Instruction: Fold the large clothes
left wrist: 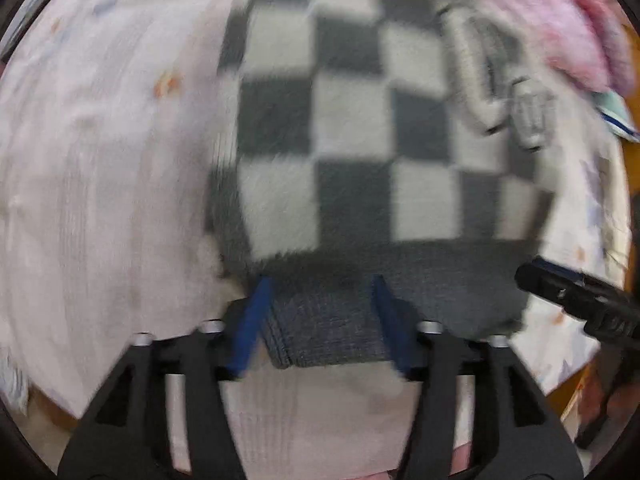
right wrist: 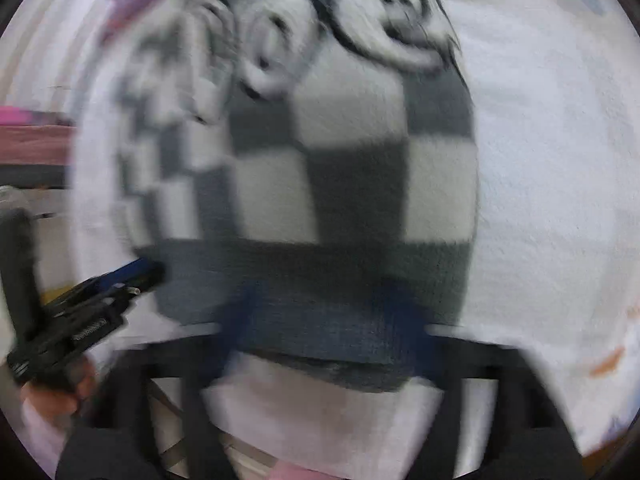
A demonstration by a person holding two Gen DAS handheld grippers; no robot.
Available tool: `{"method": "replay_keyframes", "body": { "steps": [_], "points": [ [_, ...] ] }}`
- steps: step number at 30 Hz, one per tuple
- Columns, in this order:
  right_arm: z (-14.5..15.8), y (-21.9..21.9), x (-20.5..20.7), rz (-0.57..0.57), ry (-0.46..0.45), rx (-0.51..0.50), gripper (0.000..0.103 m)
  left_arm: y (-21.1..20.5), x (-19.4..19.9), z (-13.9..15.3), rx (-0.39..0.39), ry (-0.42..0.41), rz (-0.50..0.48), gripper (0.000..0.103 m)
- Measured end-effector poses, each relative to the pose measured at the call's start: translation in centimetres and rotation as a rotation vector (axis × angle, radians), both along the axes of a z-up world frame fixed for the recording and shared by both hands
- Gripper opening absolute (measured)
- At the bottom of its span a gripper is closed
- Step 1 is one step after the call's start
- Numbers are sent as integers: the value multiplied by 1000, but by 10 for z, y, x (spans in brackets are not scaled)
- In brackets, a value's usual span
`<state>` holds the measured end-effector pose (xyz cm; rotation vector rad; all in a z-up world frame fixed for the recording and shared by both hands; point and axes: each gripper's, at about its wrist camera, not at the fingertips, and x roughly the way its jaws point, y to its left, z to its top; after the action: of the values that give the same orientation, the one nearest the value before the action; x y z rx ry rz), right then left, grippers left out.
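A grey-and-white checkered sweater (left wrist: 352,128) with a grey ribbed hem (left wrist: 332,332) lies on a white sheet; it also shows in the right wrist view (right wrist: 352,184). My left gripper (left wrist: 322,320) is open, its blue fingers either side of the hem's left part. My right gripper (right wrist: 328,328) is open, its blurred blue fingers astride the hem's right part. Each gripper shows at the edge of the other's view: the right one (left wrist: 576,300), the left one (right wrist: 80,312). Both views are motion-blurred.
The white patterned sheet (left wrist: 100,160) covers the surface around the sweater. Pink fabric (left wrist: 576,28) is piled at the far right in the left wrist view. The sheet's edge and an orange-brown surface show at the right (left wrist: 576,396).
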<state>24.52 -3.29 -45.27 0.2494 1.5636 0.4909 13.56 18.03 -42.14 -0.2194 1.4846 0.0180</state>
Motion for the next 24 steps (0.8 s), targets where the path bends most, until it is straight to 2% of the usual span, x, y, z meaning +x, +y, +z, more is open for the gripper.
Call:
{"method": "replay_keyframes", "body": {
  "steps": [1,3,6,11,15,18,21,23,24],
  "points": [
    [12,-8,4,-1,-61,-6,84,2,1,12,7,-34,-21,70],
    [26,-20,11,14,-101,36,86,9,6,29,5,-79,-29,77],
    [38,-39,23,-22,-158,54,92,27,17,39,-15,-118,6,81],
    [33,-51,53,-22,-166,62,92,64,43,23,-30,-106,68,81],
    [10,-49,80,-21,-117,100,92,89,62,-5,-88,-81,99,81],
    [-9,-47,90,-13,-72,142,92,107,73,-30,-223,-85,130,87],
    [-30,-48,102,-16,-30,237,96,123,77,-57,-418,-92,173,92],
    [-44,-52,107,-29,-19,318,97,137,76,-85,-608,-71,227,98],
    [-51,-54,108,-29,-10,358,97,142,74,-94,-672,-84,252,98]
  ]
}}
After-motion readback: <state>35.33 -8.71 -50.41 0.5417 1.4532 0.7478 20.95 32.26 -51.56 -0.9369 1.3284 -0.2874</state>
